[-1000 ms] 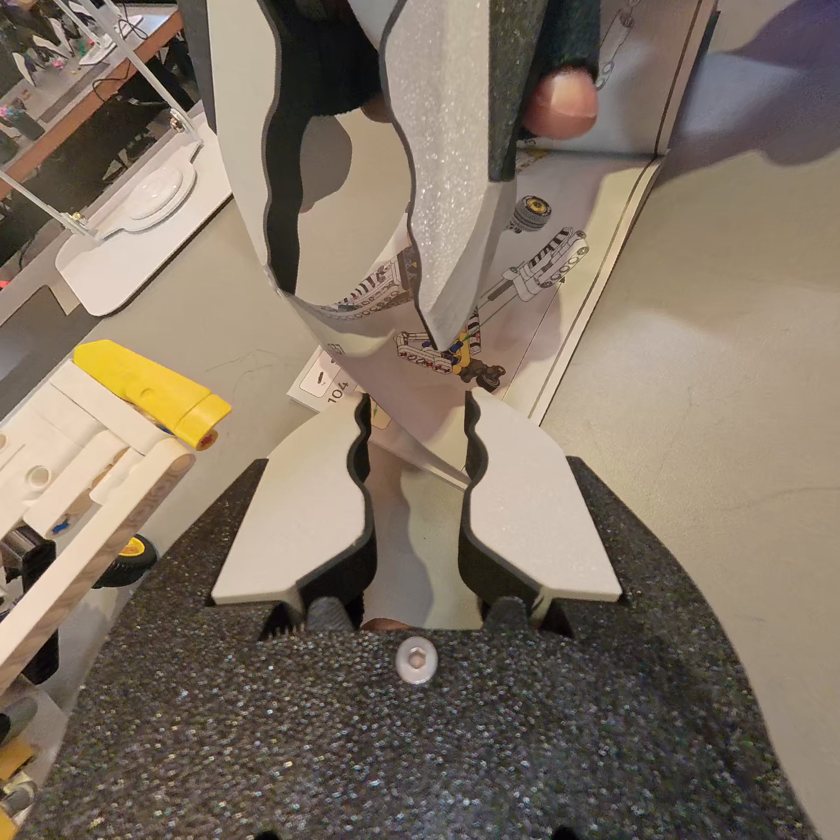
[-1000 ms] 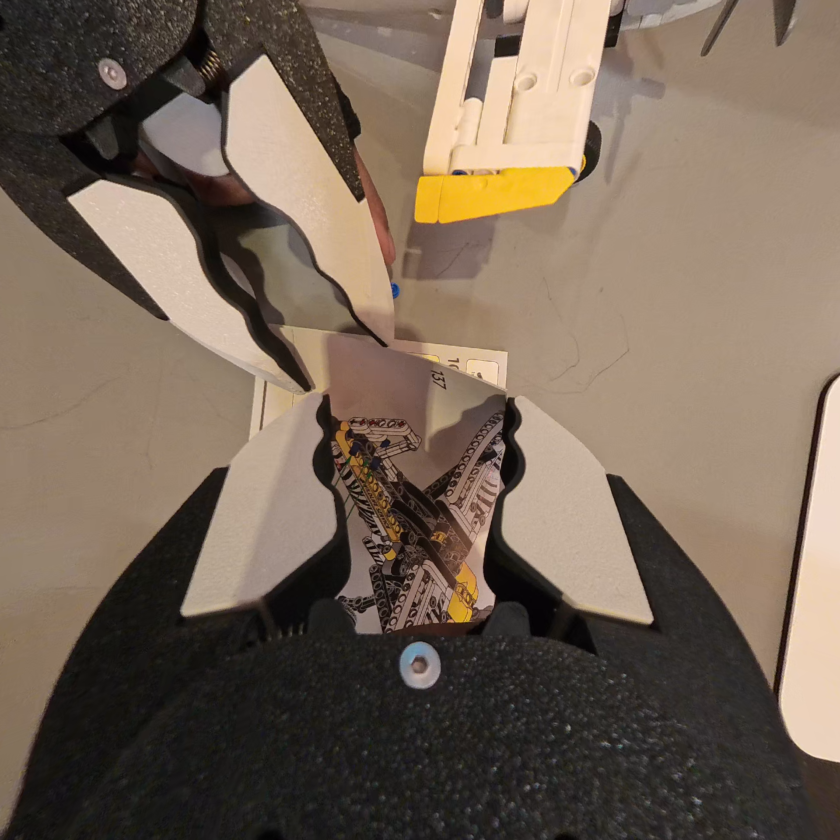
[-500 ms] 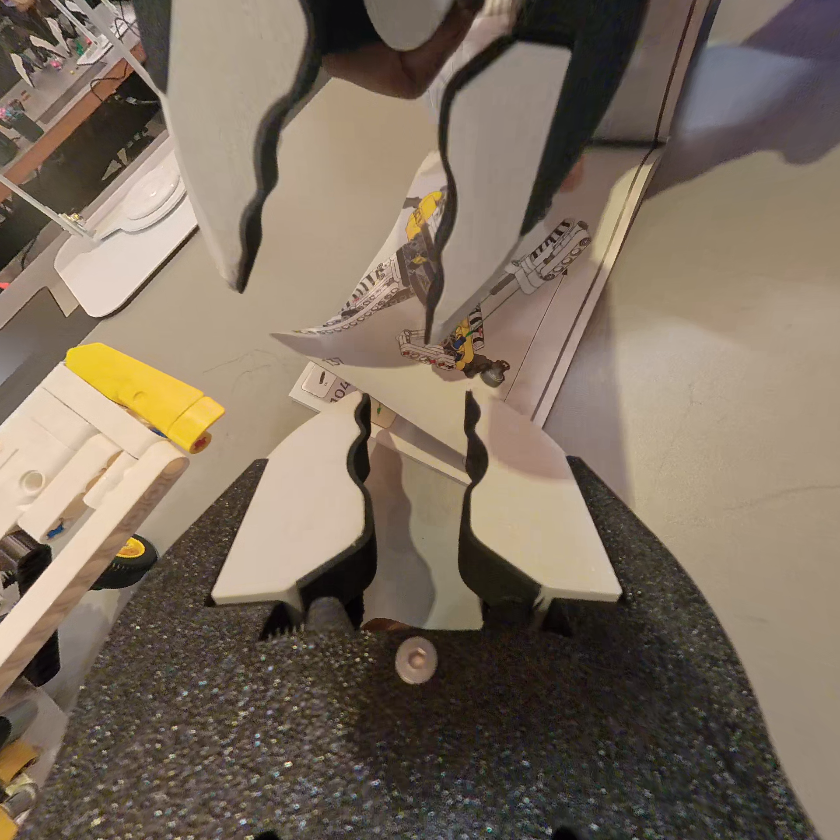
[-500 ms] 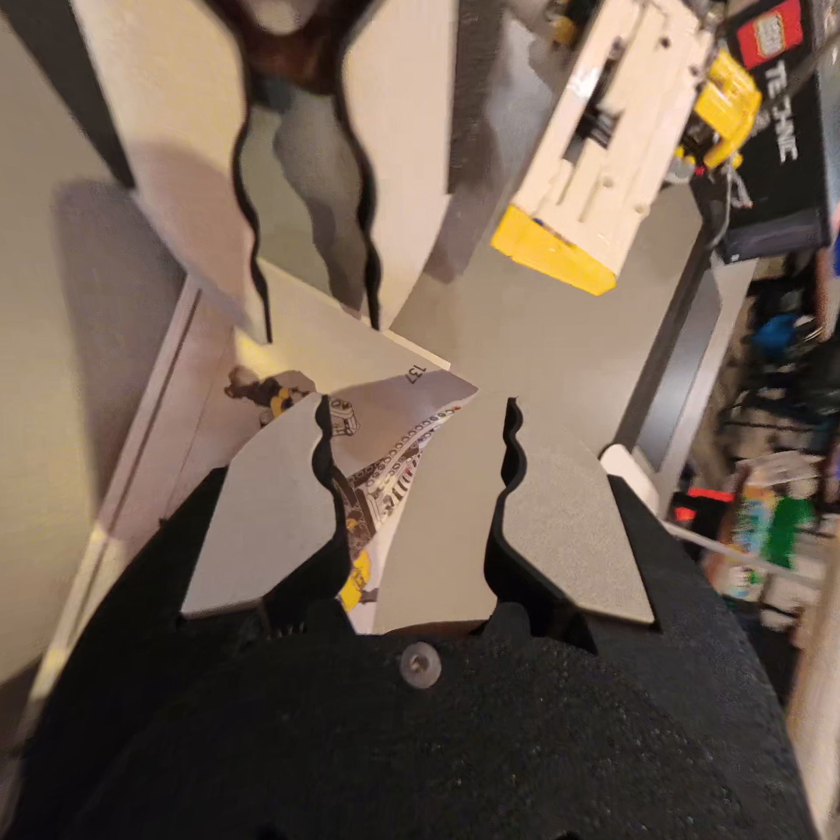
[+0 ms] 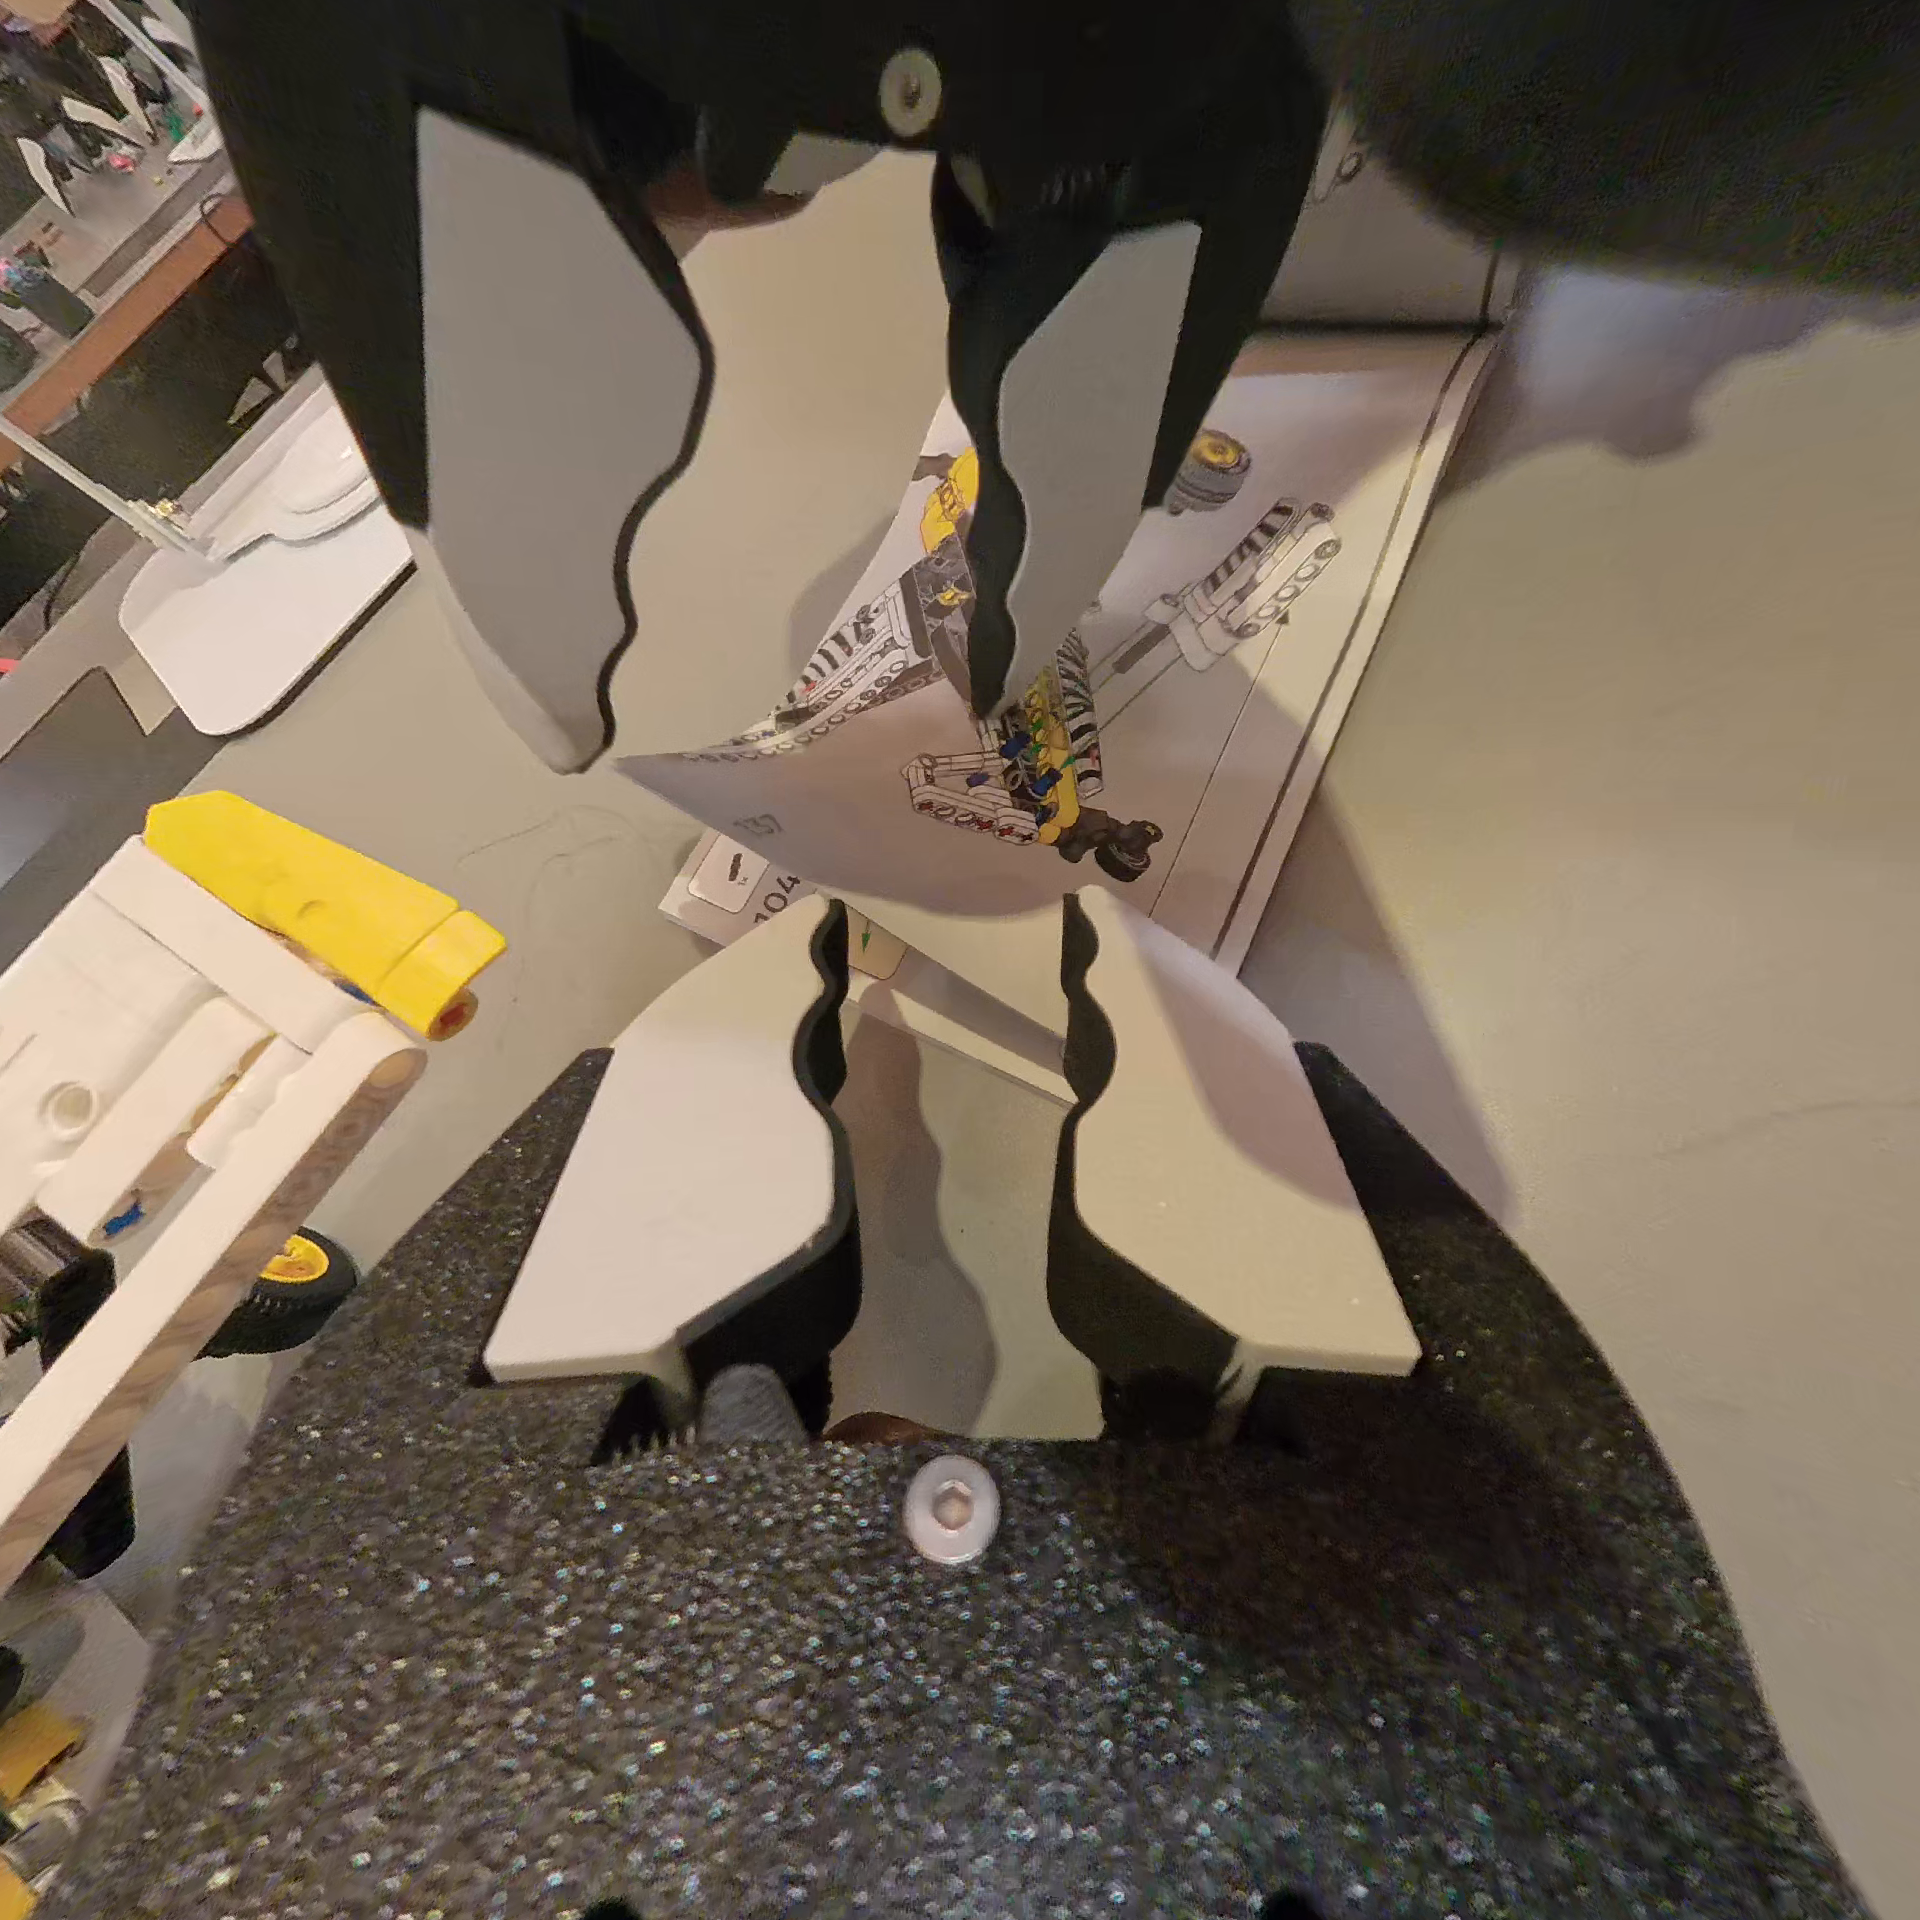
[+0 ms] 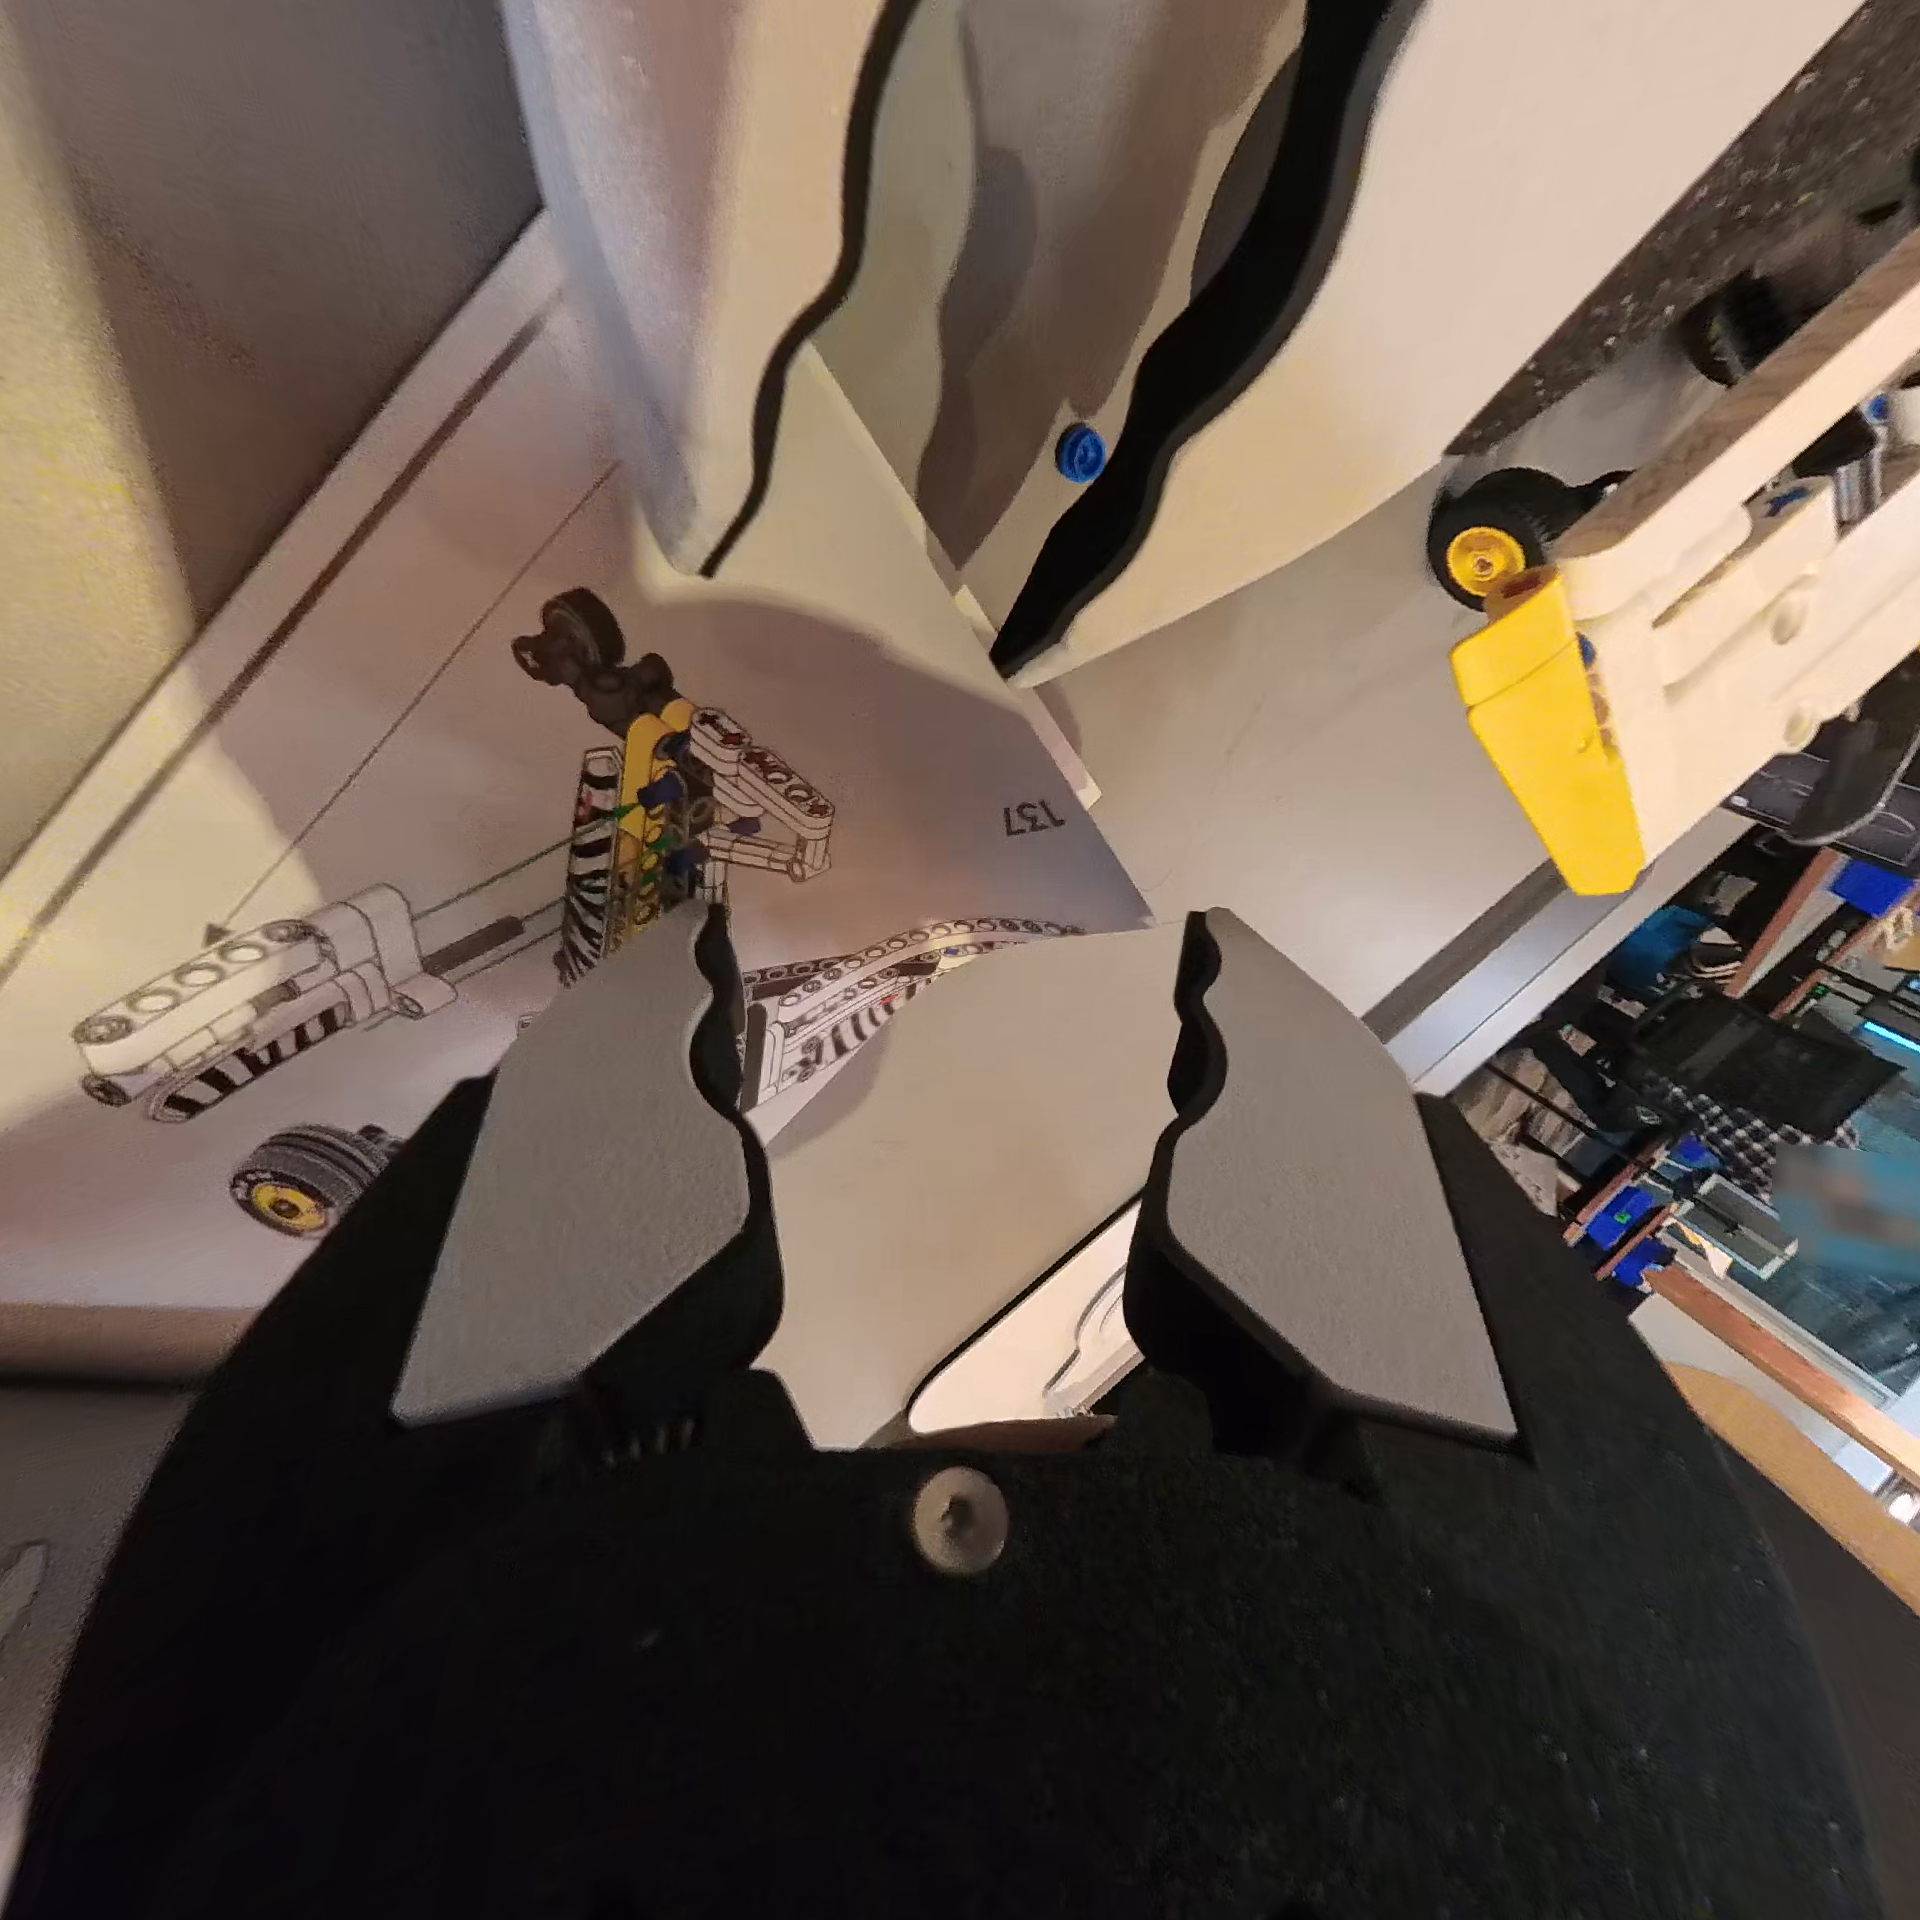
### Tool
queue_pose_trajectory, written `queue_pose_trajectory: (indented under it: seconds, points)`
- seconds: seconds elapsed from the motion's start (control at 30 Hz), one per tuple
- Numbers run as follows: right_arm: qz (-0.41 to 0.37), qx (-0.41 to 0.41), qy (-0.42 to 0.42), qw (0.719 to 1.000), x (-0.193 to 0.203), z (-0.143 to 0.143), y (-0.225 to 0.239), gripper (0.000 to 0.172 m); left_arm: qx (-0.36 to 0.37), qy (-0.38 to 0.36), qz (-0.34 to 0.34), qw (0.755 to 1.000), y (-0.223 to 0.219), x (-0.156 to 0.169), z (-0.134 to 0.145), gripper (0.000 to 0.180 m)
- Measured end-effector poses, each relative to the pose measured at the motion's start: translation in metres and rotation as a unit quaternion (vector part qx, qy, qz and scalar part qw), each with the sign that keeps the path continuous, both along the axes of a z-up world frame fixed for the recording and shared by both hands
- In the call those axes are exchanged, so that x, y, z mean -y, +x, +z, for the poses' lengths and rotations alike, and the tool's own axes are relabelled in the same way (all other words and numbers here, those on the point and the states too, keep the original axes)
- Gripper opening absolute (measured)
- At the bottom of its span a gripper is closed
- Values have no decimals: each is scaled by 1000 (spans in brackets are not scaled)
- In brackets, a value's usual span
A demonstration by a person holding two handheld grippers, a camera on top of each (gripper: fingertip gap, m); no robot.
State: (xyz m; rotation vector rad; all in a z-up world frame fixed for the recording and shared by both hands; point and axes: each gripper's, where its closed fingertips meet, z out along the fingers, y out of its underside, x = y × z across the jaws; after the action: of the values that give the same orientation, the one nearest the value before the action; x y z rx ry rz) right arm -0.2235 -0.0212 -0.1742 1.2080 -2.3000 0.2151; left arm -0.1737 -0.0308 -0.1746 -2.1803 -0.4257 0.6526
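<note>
Both tools hang over an open booklet point(image 5: 1226, 727) on the grey counter point(image 5: 1610, 831). Left tool point(image 5: 945, 914) stands part open with nothing between its pads; its tips sit over the near edge of the booklet, and whether they touch the paper cannot be told. Right tool point(image 6: 956, 930) is spread wide and grips nothing. One loose page point(image 6: 914, 790) of the booklet curls up off the spread, printed with a drawing of a white, yellow and striped toy assembly. That page's lifted edge passes just beside the right tool's left fingertip point(image 6: 707, 935), which lies against or very near the printed side; the other fingertip point(image 6: 1210, 935) stands well clear of the page, over bare counter.

From the left wrist view the right tool point(image 5: 790, 727) comes down from the far side of the booklet, one tip at the curled page's drawing, the other just past the page's free corner.

Beside the booklet, on the left tool's side, sits a white toy model point(image 5: 156, 1091) with a yellow end piece point(image 5: 322, 904) and small black wheels with yellow hubs point(image 5: 296, 1262). A small blue stud point(image 6: 1081, 457) lies on the counter near the booklet's corner, seen between the left tool's fingers. Beyond the booklet, away from the model, a white tray point(image 5: 260, 613) rests at the counter's edge. Farther off is a cluttered room with shelves.
</note>
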Motion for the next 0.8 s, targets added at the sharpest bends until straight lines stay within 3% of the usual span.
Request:
queue_pose_trajectory:
  seconds: [0.27, 0.8]
  points:
    - [-4, -8, 44, 999, -7, -2, -5, 81, -2, 0, -1, 1000, 0, 1, 0, 40]
    - [-20, -8, 15, 1000, -14, -1, -3, 78, 0, -7, -2, 1000, 0, 1, -2, 40]
